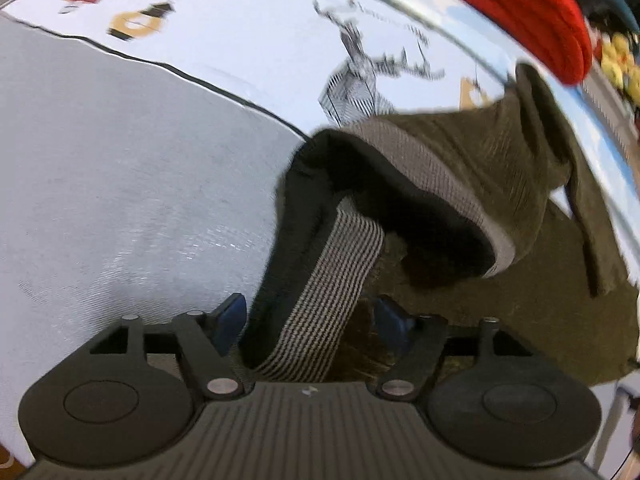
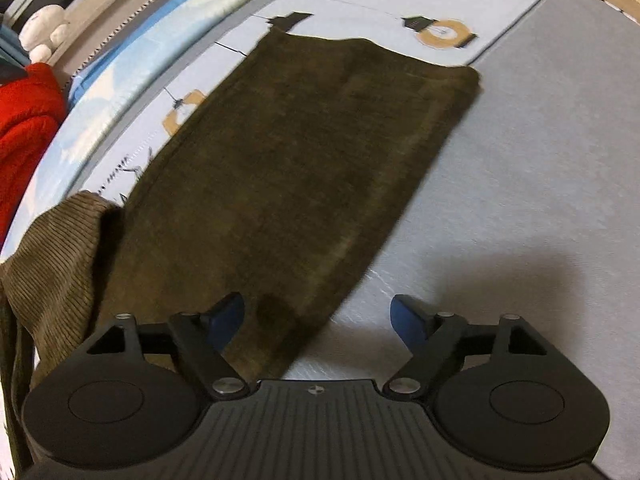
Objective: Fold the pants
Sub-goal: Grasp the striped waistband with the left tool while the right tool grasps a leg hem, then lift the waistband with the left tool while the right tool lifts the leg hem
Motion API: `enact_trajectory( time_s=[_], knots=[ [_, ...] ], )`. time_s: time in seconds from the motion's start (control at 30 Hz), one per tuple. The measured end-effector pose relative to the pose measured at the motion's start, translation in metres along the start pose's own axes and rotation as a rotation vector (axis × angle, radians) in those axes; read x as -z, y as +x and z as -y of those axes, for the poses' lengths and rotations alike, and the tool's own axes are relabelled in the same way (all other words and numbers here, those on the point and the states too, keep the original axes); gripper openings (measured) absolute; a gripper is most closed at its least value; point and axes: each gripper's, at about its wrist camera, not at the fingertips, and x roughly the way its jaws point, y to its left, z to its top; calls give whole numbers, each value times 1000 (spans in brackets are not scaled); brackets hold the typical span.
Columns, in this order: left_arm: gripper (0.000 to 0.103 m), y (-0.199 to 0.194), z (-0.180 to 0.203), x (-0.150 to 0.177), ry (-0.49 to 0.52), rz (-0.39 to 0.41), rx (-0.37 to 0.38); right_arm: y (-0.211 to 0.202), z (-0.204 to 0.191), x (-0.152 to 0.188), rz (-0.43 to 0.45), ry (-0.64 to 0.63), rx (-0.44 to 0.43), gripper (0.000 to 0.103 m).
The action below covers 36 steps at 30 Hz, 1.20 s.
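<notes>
The dark olive-brown corduroy pants (image 2: 288,168) lay on a pale blue printed bed sheet (image 2: 224,36) beside a plain grey quilted cover (image 2: 540,168); in the right wrist view the legs ran as one flat stacked band from 6 o'clock up toward 1 o'clock, hems square at the far end. My read: the lengthwise fold, leg on leg, was already done, and the crosswise folds were still left. The top end was not flat: in the left wrist view the grey-and-black striped elastic waistband (image 1: 332,288) stood up and gaped open, dark inside, with ribbed fabric bunched off toward 3 o'clock; the same bunch showed as a rumpled hump at 9 o'clock in the right wrist view. So the waist looked like it needed smoothing or picking up before the next fold. Left gripper (image 1: 308,320) pointed steeply down at the waist; the waistband strip ran between its blue pads (image 1: 232,316), which stood spread apart and did not press on it, so no grip there. Right gripper (image 2: 320,320) also tilted down, over the near edge of the leg band: left pad over the cloth, right pad over the grey cover, jaws wide apart with nothing pinched. Outside the work area, a red knitted garment (image 1: 512,12) sat at 1 o'clock in the left view, well clear of the pants.
</notes>
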Motion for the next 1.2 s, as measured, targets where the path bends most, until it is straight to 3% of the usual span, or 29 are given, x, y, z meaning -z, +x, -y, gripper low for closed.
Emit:
enact_trajectory(
  time_s=[0.03,0.1,0.13,0.17,0.23,0.27,0.4,0.43,0.6,0.7,0.77,0.83,0.93,0.97,1.03,1.07,1.13,1.2],
  knots=[
    [76,6,4,1,27,-14,-18,2,-4,1,7,-3,-2,79],
    [76,11,14,4,93,-7,-58,4,-7,3,25,-26,25,58],
    [73,11,20,5,126,1,-73,5,-9,2,39,-38,52,32],
    [71,11,24,5,149,4,-86,5,-8,0,48,-29,72,15],
    [55,8,25,6,158,9,-94,-1,3,-2,54,48,39,11],
    [47,4,24,7,156,10,-85,-7,8,-2,61,71,26,11],
    [36,-17,28,12,196,55,-58,-39,11,1,102,26,-20,10],
    [28,-23,31,14,213,70,-54,-47,14,4,104,11,-24,10],
    [26,-49,29,29,292,103,-37,-79,35,21,66,-23,-9,9],
    [25,-56,24,43,351,74,-54,-99,46,37,41,-95,6,8],
    [25,-60,19,53,421,57,-106,-107,57,49,-18,-135,13,8],
    [25,-62,10,61,470,32,-180,-106,68,67,-157,-192,23,8],
    [27,-56,-10,62,458,-32,-236,-97,92,95,-368,-219,-19,9],
    [30,-54,-14,60,444,-48,-242,-97,97,98,-385,-229,-30,17],
    [35,-54,-15,56,430,-42,-247,-104,108,97,-325,-237,6,27],
    [38,-55,-12,53,428,-28,-257,-106,116,92,-292,-208,26,36],
    [44,-59,-6,49,426,7,-274,-112,139,80,-221,-80,65,45],
    [46,-64,1,46,416,41,-259,-114,153,70,-164,-2,92,45]
  ],
)
